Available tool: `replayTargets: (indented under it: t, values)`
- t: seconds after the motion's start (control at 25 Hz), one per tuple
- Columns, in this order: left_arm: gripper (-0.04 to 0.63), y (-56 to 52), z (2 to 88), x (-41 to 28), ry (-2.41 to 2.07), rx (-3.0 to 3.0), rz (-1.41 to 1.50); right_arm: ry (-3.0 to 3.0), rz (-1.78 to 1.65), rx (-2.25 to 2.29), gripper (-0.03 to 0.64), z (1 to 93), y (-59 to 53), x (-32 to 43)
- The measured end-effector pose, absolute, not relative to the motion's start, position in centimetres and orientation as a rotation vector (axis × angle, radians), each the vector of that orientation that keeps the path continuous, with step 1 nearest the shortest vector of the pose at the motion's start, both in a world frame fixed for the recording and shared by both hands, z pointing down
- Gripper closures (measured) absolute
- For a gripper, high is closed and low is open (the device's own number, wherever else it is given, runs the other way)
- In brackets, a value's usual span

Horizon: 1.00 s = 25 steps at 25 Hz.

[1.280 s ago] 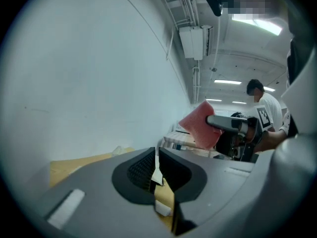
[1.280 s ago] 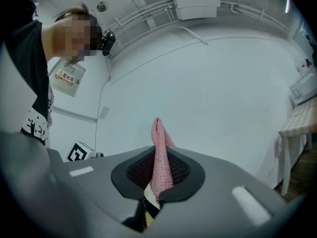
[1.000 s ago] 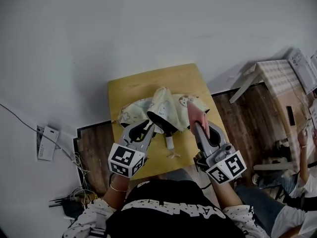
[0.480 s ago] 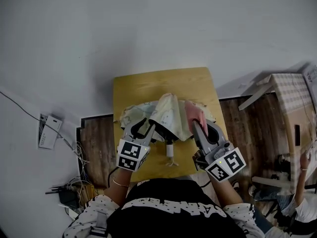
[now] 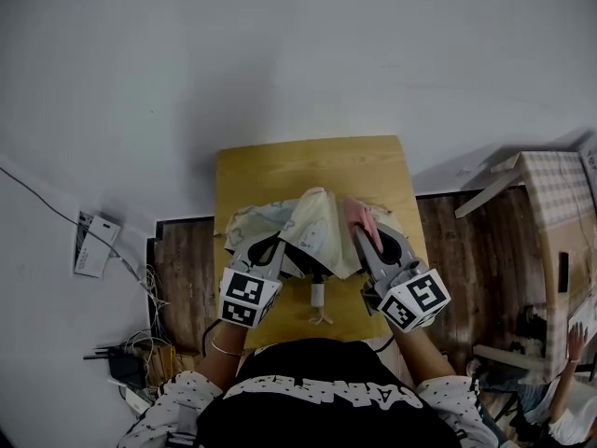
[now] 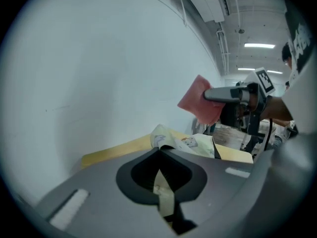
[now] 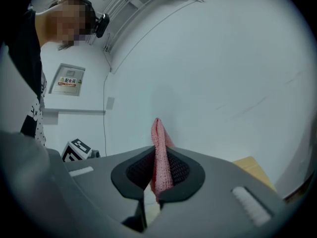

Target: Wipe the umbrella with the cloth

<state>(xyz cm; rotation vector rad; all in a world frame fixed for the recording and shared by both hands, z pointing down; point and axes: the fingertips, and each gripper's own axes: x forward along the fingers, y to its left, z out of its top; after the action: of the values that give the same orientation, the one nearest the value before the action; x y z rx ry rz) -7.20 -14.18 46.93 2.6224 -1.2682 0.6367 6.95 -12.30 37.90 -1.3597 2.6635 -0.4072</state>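
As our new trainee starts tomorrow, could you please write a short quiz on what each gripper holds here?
1. True or false: the right gripper is shut on the pink cloth.
2. Which part of the umbrella does the left gripper pinch: A handle, B fabric, C nothing?
3. What does the umbrella lie on?

Key: 1 true. 2 B; its jaws have just closed on it. 3 The wooden table.

One umbrella [image 5: 322, 241], one pink cloth [image 5: 362, 217], one wooden surface [image 5: 308, 166], and two grippers: left gripper [image 5: 272, 250], right gripper [image 5: 364, 241].
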Motion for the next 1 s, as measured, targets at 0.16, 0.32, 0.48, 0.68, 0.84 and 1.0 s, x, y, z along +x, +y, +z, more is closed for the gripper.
replayTargets:
  t: [0.16,0.32,0.48,0.68,0.84,1.0]
  values:
    - [0.595,-13.3,46.1,-7.5,-1.266,2.594,0.555,2.723,-0.384,-1.329,0.585,38.8,-13.8,5.6]
    - [0.596,-13.0,45.4,-7.6,-1.267,2.549,0.465,2.802,-0.304,-1.342,0.584,40.5,-15.7,4.6]
    - [0.595,-12.8,45.0,-8.1,-1.289,2.538,0.449,2.898,-0.263,-1.350,0.584,42.7,-17.2,3.8]
    - [0.595,-12.6,44.5,-8.2,-1.328,2.505,0.411,2.969,-0.293,-1.278,0.584,44.5,-17.7,2.8]
    - [0.595,-12.4,44.4,-8.3,-1.362,2.489,0.418,3.011,-0.342,-1.174,0.584,45.2,-17.2,1.3]
    - [0.595,-12.3,44.4,-8.3,-1.386,2.472,0.419,3.040,-0.364,-1.070,0.584,45.2,-16.7,-0.2]
